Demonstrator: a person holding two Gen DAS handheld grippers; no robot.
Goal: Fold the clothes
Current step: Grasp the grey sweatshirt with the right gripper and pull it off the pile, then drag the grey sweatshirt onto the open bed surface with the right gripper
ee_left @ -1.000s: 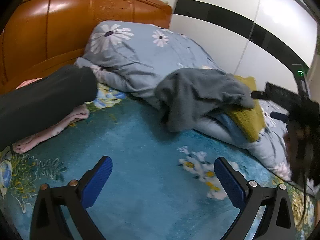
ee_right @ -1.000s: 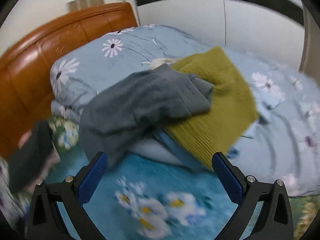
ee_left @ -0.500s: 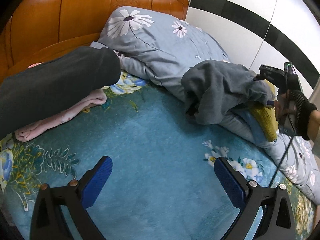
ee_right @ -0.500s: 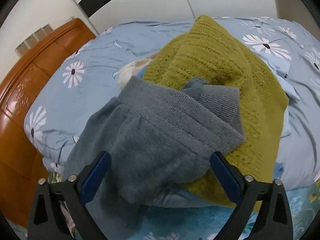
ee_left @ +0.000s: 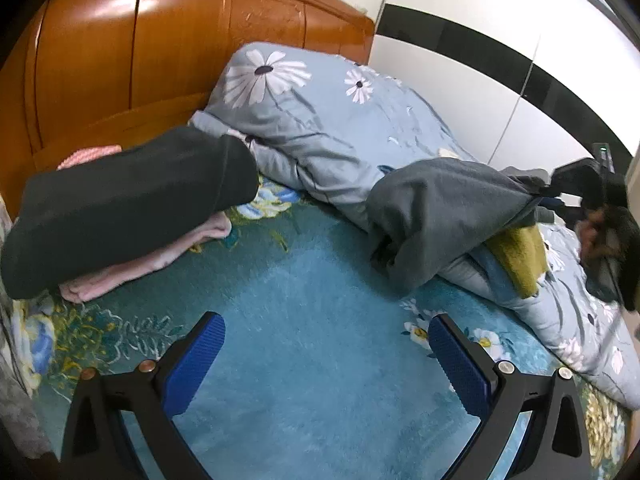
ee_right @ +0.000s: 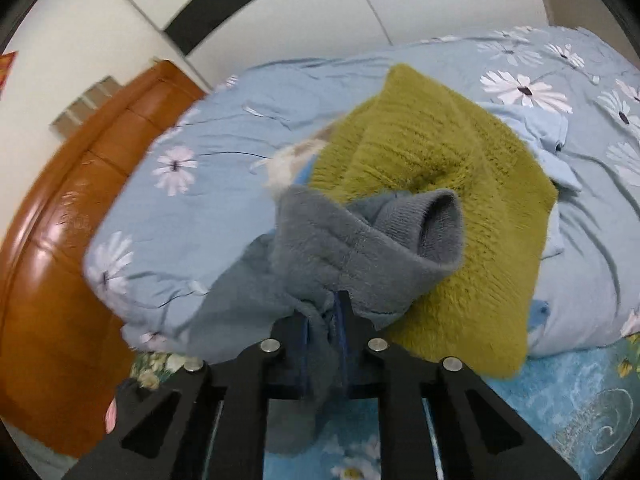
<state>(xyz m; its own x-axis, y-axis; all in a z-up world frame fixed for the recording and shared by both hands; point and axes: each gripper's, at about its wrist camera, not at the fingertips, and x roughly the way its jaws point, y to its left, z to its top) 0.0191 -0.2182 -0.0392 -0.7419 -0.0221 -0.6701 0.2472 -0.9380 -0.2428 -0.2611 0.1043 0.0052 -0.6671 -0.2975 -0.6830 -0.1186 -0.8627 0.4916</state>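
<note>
A grey fleece garment (ee_left: 444, 208) drapes off the blue quilt onto the bed; the right wrist view shows it bunched (ee_right: 352, 248) over an olive-green knit sweater (ee_right: 460, 184). My right gripper (ee_right: 325, 320) is shut on the grey garment's edge, and it also shows at the far right of the left wrist view (ee_left: 560, 190). My left gripper (ee_left: 328, 354) hovers open over the teal bed sheet (ee_left: 320, 300), well short of the garment, with nothing between its blue pads (ee_left: 196, 360). A folded dark garment (ee_left: 124, 208) lies on a folded pink one (ee_left: 132, 272) at left.
A rumpled blue daisy-print quilt (ee_left: 320, 120) fills the back of the bed. The orange wooden headboard (ee_left: 120, 40) stands behind it, and white wardrobe doors (ee_left: 480, 60) rise beyond. A person's gloved hand (ee_left: 608, 240) holds the right gripper.
My right gripper moved in and shut on the grey garment, which now stretches toward it. My left gripper shifted a little, still open over the sheet.
</note>
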